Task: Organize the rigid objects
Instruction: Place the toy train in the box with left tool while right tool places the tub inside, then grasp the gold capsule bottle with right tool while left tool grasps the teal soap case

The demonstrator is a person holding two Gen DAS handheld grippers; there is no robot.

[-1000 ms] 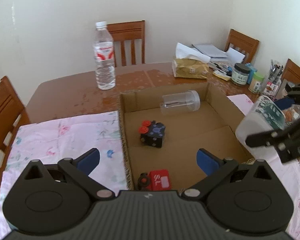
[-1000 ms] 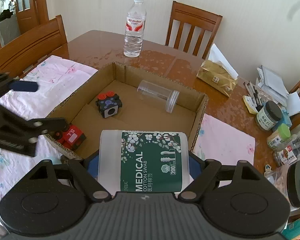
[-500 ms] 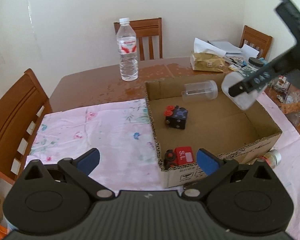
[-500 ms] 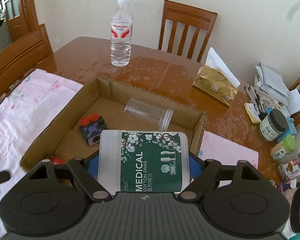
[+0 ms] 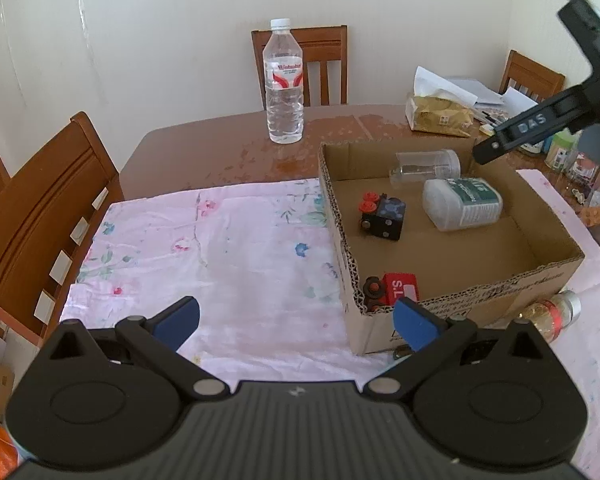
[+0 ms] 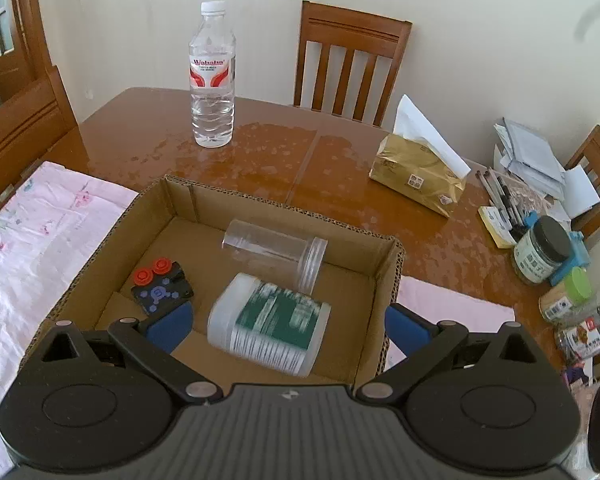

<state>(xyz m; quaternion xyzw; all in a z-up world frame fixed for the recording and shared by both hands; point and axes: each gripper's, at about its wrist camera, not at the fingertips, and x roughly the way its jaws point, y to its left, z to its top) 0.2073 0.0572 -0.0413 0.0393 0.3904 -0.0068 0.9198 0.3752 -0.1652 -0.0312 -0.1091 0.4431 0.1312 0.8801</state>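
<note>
One cotton swab canister [image 6: 268, 322], white plastic cylinder with green label, lying on its side in the corrugated cardboard box [image 6: 384, 280], beside a clear plastic jar [image 6: 274, 250] and a black cube toy [image 6: 162, 286] with red knobs. Red toy block [image 5: 396, 288] in the box's near corner. Right hand-held gripper [image 6: 286, 326] jaws just opened wide, canister released below them; left hand-held gripper [image 5: 296, 320] open, empty. Glossy brown wooden surface [image 6: 268, 152], pink floral cloth [image 5: 204, 248], water bottle [image 6: 212, 76], wooden chairs, cream walls
</note>
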